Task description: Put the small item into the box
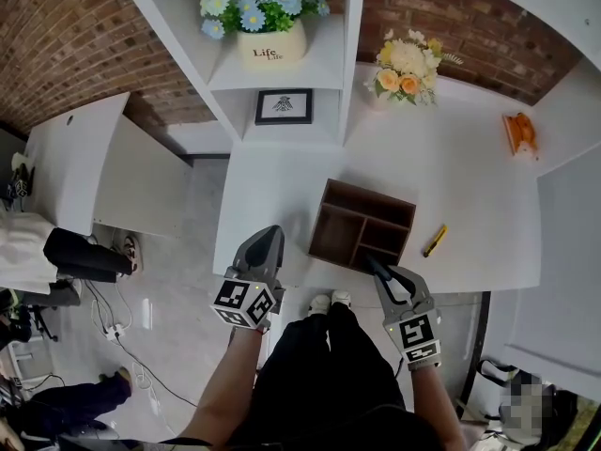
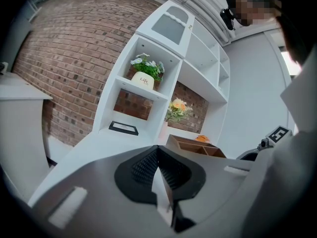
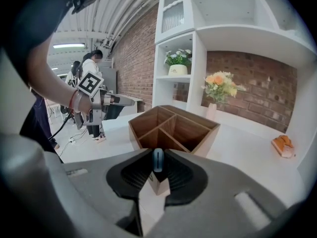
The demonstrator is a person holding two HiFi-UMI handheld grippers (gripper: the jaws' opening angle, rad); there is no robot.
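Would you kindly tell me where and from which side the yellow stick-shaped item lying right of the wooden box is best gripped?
Grip the yellow item at its middle, probably coming straight down from above with the jaws across its narrow width. It lies flat and slanted on the table, apart from the box, with bare surface along both long sides.

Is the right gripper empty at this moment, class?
No: the right gripper pinches a small blue-grey item between its jaws, just short of the wooden box.
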